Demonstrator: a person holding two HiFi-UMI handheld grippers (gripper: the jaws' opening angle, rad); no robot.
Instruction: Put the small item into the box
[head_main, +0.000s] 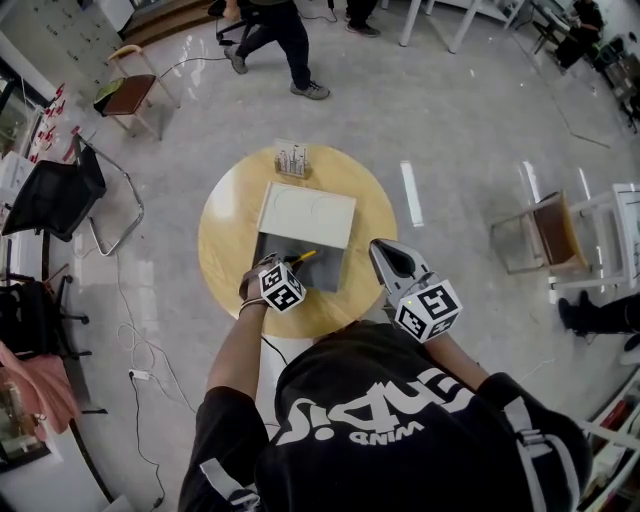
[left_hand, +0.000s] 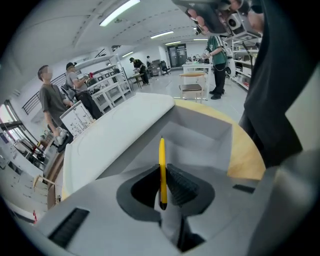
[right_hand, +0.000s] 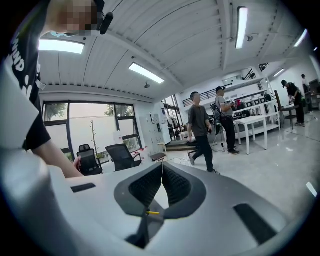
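Over the open box, the left gripper is clamped on the yellow pen, pointing it into the grey interior, apparently lined up for a drop. The right gripper, jaws together and empty, hangs clear at the surface edge.

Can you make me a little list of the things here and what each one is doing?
left hand-held gripper: shut on the yellow pen, over the box
yellow pen: pinched between the jaws, not yet in the box
box: grey, open, white lid swung back
table: round, wooden, holds the box
right hand-held gripper: shut, empty
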